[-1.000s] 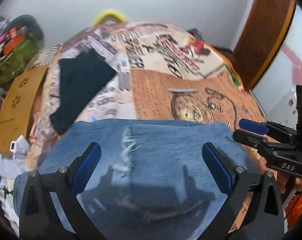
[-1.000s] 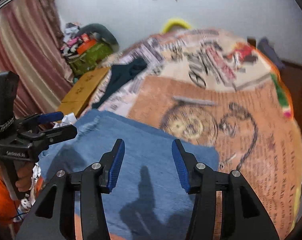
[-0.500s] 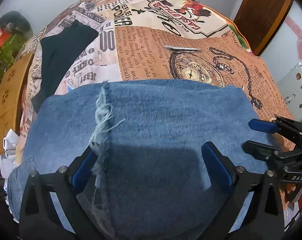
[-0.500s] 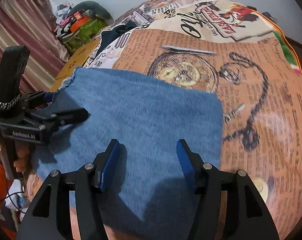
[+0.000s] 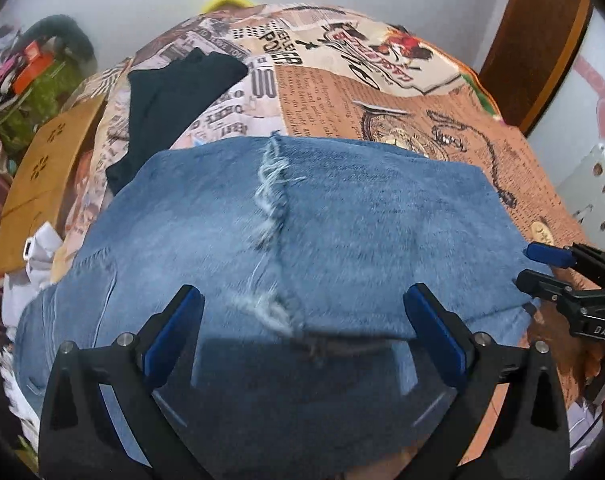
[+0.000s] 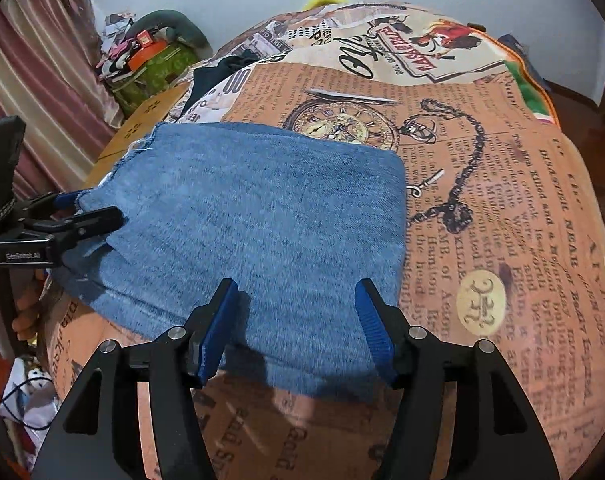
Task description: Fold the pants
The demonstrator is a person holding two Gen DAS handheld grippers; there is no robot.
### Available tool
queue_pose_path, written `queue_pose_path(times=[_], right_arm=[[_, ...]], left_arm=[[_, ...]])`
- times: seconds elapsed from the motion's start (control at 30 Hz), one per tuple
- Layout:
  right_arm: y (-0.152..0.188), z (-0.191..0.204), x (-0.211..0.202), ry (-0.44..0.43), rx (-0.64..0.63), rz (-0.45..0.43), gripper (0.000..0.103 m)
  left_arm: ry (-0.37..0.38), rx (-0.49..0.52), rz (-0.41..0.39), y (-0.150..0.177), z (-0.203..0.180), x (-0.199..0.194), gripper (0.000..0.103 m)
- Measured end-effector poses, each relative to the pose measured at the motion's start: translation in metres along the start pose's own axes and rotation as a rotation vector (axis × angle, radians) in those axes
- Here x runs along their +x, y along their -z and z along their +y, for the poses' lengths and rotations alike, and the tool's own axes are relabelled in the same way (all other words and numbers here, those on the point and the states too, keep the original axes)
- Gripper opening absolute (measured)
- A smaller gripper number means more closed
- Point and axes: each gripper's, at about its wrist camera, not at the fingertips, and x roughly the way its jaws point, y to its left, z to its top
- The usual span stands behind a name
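Blue jeans lie folded flat on the bed, with a frayed, torn strip running down the top layer. My left gripper hovers over the near fold edge, jaws wide apart with nothing between the pads. The right wrist view shows the same jeans from their right end. My right gripper stands open just above their near edge, gripping nothing. Each gripper appears in the other's view: the right one at the jeans' right corner, the left one at their left end.
A printed newspaper-style bedcover lies under the jeans. A black garment lies at the far left of the bed. A cardboard box and a green bag sit beside the bed on the left. A wooden door stands at the right.
Both grippers have sunk toward the bed and the jeans now lie flatter and fill more of each view. The right gripper's jaws stand wider than a second ago.
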Motion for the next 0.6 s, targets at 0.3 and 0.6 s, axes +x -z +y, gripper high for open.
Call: queue_pose_path(times=[0.3, 0.6], right_arm=[[-0.010, 0.015, -0.022, 0.028, 0.000, -0.047, 0.060], [-0.042, 0.066, -0.037, -0.025, -0.085, -0.147, 0.065]], left_arm=[[-0.120, -0.060, -0.108, 0.020, 0.035, -0.044, 0.103], [-0.174, -0.272, -0.223, 0.046, 0.119, -0.096, 0.103]])
